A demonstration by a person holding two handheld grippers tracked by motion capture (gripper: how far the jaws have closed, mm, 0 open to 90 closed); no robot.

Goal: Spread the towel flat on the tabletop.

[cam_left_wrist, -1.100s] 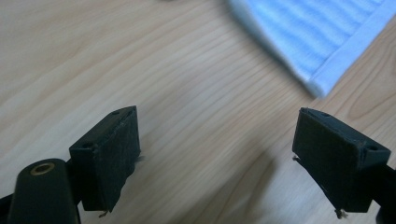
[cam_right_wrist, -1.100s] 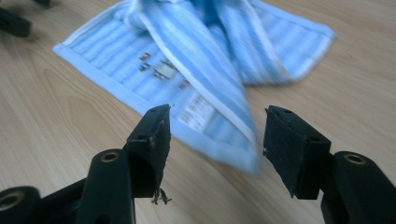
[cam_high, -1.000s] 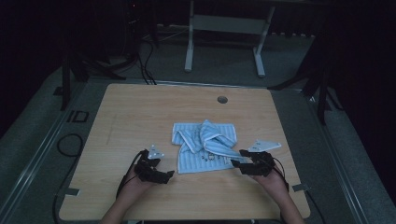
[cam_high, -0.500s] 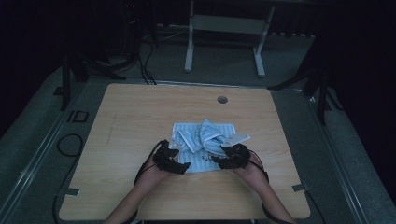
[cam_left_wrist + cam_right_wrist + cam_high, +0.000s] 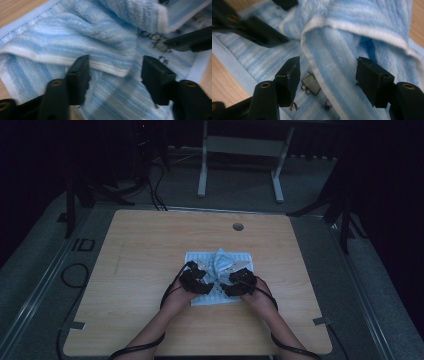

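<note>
Towel (image 5: pixel 218 270): blue-and-white striped, lower centre of the high view, on the table (image 5: pixel 150 240); now bunched narrower than half a second ago, folds heaped in its middle. Left gripper (image 5: pixel 196 281) and right gripper (image 5: pixel 239 282): moved inward, now both on the towel's near edge. Each one's jaws stand wide apart over a raised white-edged fold (image 5: pixel 105 67), nothing clamped. Bare tabletop on all sides. Small embroidered patch (image 5: pixel 311 85) blurred. Forearms cut off at bottom frame edge.

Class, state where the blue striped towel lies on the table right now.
In the high view, the towel lies near the table's middle, directly ahead of both grippers.
</note>
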